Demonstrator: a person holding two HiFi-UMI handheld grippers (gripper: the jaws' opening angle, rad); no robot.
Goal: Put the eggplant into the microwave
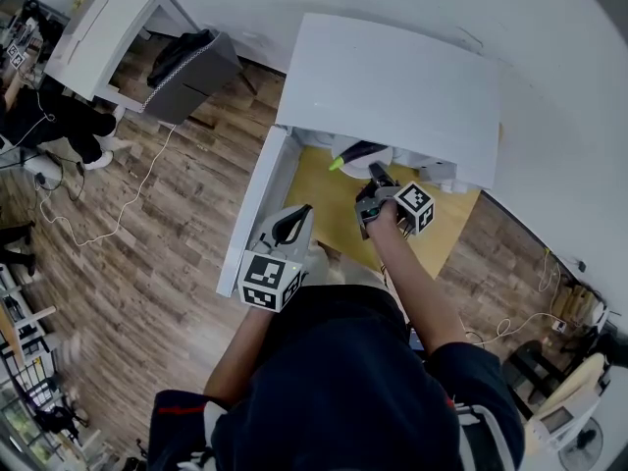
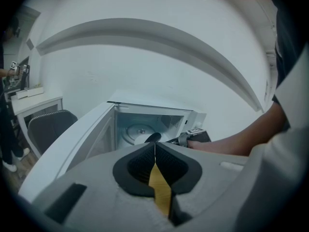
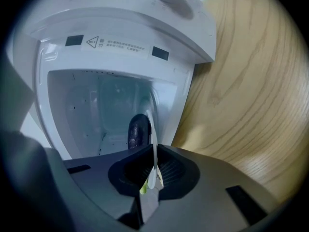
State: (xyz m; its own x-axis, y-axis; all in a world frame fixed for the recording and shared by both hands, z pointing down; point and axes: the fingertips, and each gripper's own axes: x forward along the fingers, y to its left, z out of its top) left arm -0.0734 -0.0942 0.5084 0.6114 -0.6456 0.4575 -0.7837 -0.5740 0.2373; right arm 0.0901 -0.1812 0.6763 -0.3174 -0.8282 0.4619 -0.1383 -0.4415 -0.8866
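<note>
Progress: microwave open; eggplant in cavity mouth, not yet set down | right gripper fingers seemingly pinching its end, 12 o'clock | left gripper fingers closed, empty | remaining: release, withdraw

- Office-like test room: plank floor, white desk, grey chair.
- Loose cables trail across the floor.
- A microwave stands on a wooden worktop.

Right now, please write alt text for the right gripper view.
The jaws of the right gripper pinch a thin white edge before the open microwave; the dark eggplant is at its opening. Wooden table at right.
</note>
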